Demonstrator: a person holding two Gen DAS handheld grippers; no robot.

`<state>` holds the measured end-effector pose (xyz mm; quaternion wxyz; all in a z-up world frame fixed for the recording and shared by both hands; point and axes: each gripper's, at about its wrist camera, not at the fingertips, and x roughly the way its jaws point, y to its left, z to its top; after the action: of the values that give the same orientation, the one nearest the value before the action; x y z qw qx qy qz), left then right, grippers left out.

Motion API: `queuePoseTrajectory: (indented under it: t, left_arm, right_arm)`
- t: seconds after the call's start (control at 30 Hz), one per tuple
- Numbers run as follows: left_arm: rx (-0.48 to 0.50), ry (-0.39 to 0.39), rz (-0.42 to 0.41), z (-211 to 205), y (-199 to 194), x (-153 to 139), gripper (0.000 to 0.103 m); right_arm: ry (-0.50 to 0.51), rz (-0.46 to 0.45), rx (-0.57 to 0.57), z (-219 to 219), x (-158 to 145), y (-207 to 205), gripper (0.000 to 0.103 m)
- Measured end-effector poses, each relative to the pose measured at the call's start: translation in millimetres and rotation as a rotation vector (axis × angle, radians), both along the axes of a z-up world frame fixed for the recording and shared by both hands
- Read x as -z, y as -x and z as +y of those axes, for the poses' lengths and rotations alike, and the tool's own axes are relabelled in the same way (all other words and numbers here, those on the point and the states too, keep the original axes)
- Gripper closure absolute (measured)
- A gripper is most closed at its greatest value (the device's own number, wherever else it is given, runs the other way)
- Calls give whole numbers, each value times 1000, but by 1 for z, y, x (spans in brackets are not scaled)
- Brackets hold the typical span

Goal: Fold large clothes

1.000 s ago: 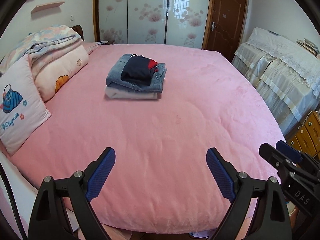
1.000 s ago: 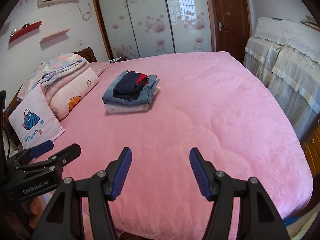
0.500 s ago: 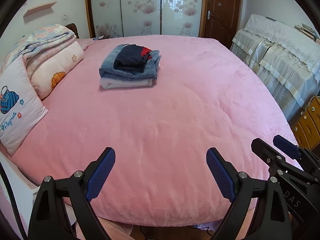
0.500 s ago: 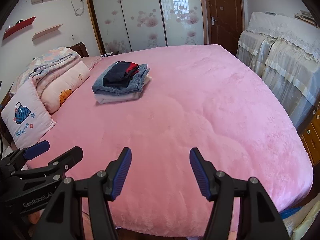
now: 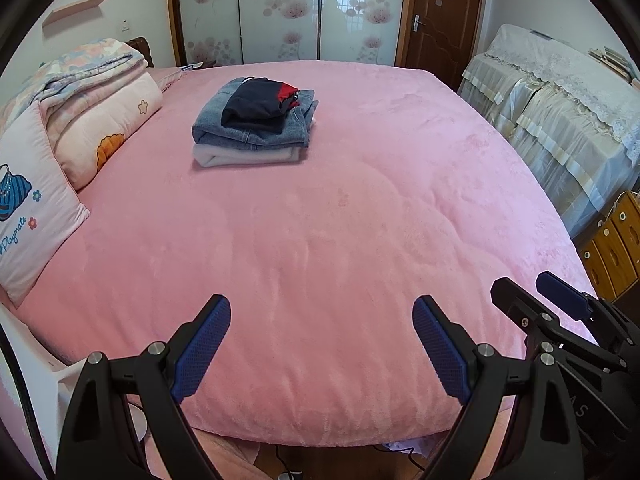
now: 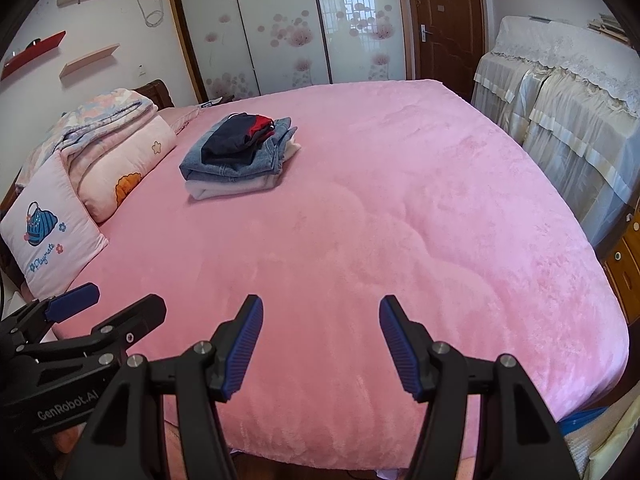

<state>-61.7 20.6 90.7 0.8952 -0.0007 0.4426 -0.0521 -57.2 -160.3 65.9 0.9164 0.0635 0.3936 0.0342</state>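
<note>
A stack of folded clothes (image 5: 256, 128) lies on the pink bed (image 5: 320, 240) at the far left: a white piece at the bottom, blue jeans on it, a dark navy and red garment on top. It also shows in the right wrist view (image 6: 240, 152). My left gripper (image 5: 322, 344) is open and empty above the bed's near edge. My right gripper (image 6: 320, 344) is open and empty beside it, also at the near edge. The right gripper shows at the right of the left wrist view (image 5: 560, 320), the left gripper at the left of the right wrist view (image 6: 80, 320).
Pillows (image 5: 36, 208) and a folded quilt (image 5: 92, 92) lie along the bed's left side. A covered sofa (image 5: 568, 120) stands to the right, wooden drawers (image 5: 616, 240) beside it. Sliding wardrobe doors (image 5: 280, 12) and a brown door (image 5: 440, 16) are behind the bed.
Both grippers have drawn back and risen a little from the bed, so more of its near edge shows. Both stay open. The stack has not moved.
</note>
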Motion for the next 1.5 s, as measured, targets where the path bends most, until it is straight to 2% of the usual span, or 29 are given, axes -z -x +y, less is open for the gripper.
queuePoseTrajectory:
  t: [1.5]
  left_arm:
    - [2,18,59,-2,-3,14,12]
  right_arm:
    - [3,21,6,-8,8,0,42]
